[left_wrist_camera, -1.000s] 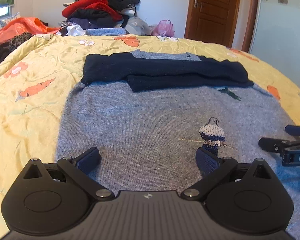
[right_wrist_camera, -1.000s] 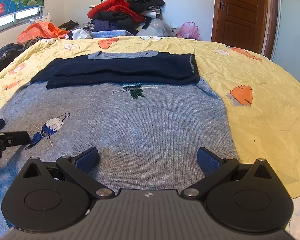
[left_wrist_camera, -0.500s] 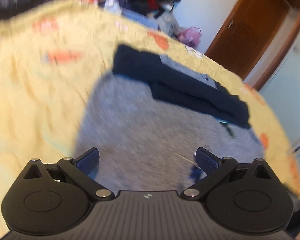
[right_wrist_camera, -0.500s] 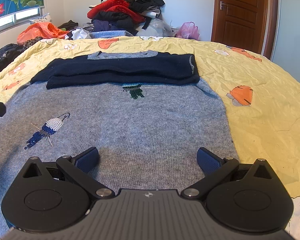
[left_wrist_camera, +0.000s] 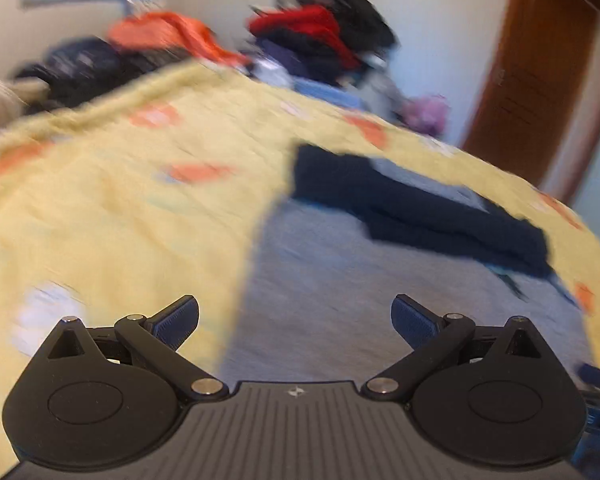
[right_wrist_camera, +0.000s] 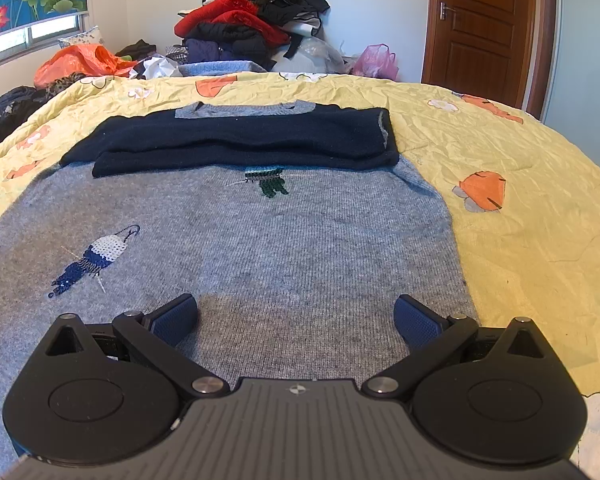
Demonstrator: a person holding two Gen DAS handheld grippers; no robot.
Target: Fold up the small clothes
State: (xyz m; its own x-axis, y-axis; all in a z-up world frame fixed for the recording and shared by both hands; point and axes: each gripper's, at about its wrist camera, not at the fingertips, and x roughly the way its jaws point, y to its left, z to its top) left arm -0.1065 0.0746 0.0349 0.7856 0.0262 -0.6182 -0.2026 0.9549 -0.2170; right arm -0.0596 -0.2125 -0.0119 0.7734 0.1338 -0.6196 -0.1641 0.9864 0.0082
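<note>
Swinging my left gripper (left_wrist_camera: 295,316) leftward, jaws wide, toward the sweater (right_wrist_camera: 300,240) side edge; right gripper (right_wrist_camera: 295,316) is waiting wide over the hem.

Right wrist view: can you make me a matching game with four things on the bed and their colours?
Things:
1. knitted sweater body
2. folded sleeves lying across the sweater
3. crumpled quilt with carrot pictures
4. small plastic bag by the wooden door

Colours:
A. yellow
B. pink
C. grey
D. dark navy

Pairs: 1-C, 2-D, 3-A, 4-B
</note>
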